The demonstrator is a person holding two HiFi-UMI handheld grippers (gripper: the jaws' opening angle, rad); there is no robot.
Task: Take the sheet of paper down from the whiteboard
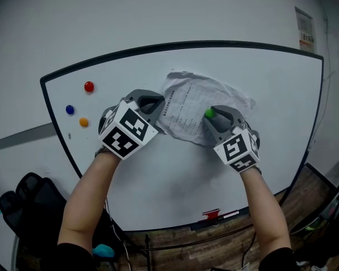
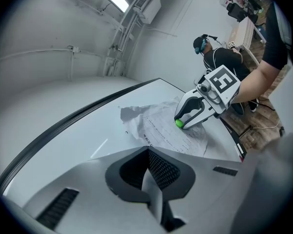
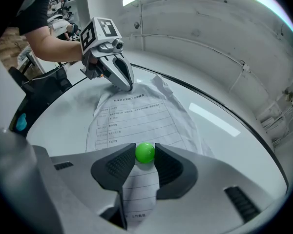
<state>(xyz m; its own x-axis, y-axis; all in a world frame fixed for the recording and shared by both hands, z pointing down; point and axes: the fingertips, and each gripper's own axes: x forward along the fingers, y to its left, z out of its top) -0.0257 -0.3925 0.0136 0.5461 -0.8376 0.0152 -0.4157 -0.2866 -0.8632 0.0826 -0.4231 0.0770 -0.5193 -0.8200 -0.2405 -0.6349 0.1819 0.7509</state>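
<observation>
A crumpled printed sheet of paper [image 1: 187, 97] lies against the whiteboard [image 1: 175, 168], with a green magnet [image 1: 209, 113] on its lower right part. My left gripper [image 1: 158, 109] is shut on the sheet's left edge; in the left gripper view a strip of the paper [image 2: 162, 130] runs between the closed jaws of that gripper [image 2: 149, 155]. My right gripper [image 1: 211, 116] has its pads pressed on either side of the green magnet [image 3: 145, 152], over the paper [image 3: 136, 118]. Both grippers point at the board, one at each side of the sheet.
Red [image 1: 88, 86], blue [image 1: 70, 109] and orange [image 1: 83, 122] magnets sit on the board's left part. A red item [image 1: 212, 214] rests on the tray at the board's bottom edge. A dark chair [image 1: 28, 202] stands at lower left. A person [image 2: 210, 52] is far off.
</observation>
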